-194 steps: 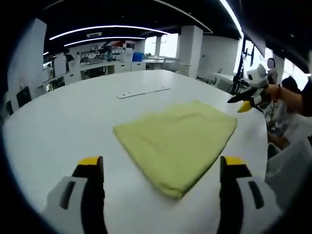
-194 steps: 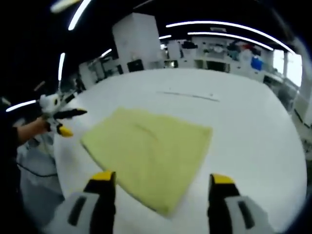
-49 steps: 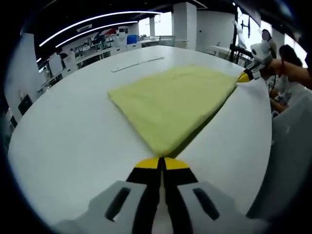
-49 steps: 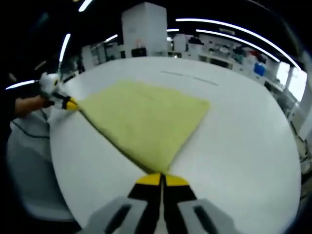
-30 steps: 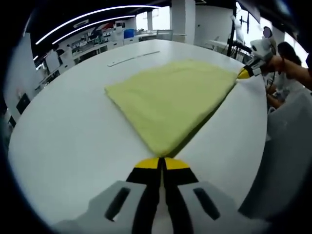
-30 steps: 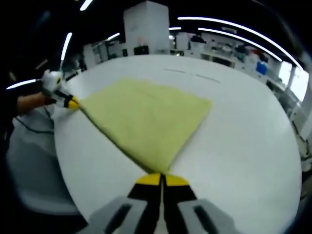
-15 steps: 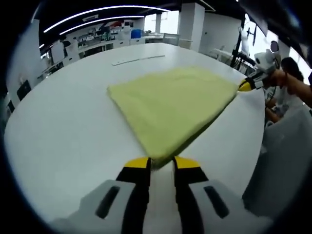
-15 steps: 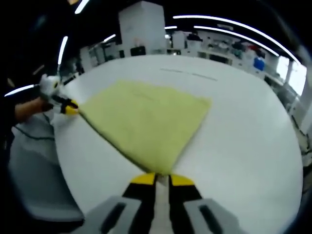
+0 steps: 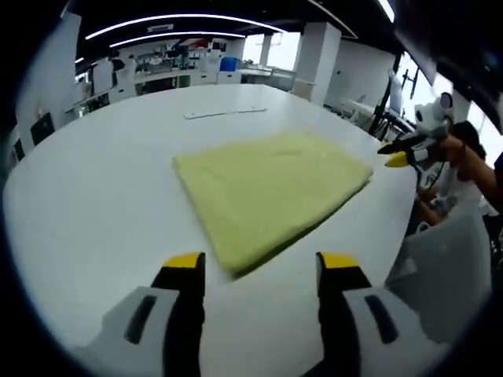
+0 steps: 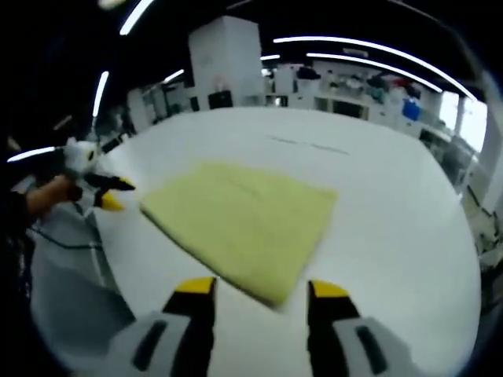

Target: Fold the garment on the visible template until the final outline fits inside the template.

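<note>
The yellow cloth lies flat on the big white surface. It is folded into a neat shape with four corners. No gripper is touching it.

In the left gripper view, the left gripper has its jaws spread wide with nothing between them. It sits just behind the near corner of the cloth. The right gripper shows off to the side, past the far corner of the cloth and apart from it.

In the right gripper view, the right gripper is wide apart and holds nothing. The near corner of the cloth lies just in front of it. The left gripper shows beside the other corner, not touching it.

This looks like the letting-go step, with both corners free. I cannot see any outline on the surface under the cloth, so I cannot tell if it fits yet.

Next, it would be good to check the shape. If the cloth is too big, each gripper would need to pinch a corner again and fold it over once more. The thin white strip lies well beyond the cloth.
</note>
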Available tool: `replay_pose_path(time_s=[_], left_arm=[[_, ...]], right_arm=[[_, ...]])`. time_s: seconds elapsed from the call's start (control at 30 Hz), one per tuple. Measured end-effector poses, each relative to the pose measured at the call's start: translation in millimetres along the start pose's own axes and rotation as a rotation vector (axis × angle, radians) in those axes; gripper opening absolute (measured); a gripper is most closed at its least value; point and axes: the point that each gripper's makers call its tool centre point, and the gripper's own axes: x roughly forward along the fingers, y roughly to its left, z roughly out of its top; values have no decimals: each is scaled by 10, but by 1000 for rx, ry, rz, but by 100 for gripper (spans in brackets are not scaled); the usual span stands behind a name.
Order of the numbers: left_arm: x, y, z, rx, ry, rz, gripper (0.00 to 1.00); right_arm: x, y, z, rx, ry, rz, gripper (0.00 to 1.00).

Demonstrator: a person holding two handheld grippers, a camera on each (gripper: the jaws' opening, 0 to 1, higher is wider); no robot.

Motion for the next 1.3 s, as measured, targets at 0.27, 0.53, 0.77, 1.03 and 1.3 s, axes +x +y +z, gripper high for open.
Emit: replay_pose_path(time_s=[0.27, 0.53, 0.77, 1.03, 1.3], left_arm=[[-184, -38, 16, -46, -12, 33, 75], [-361, 30, -36, -71, -33, 71, 86], [-391, 204, -148, -73, -5, 88, 94], [-376, 134, -124, -65, -20, 77, 99], [-383, 45, -110, -58, -19, 78, 99]], right_arm=[[-189, 236, 136, 20, 8, 10, 67], [-240, 317, 178, -20, 17, 8, 83], [-256, 342, 122, -12, 7, 6, 87], [-313, 329, 94, -8, -8, -5, 97], [-291, 351, 61, -12, 2, 0, 99]])
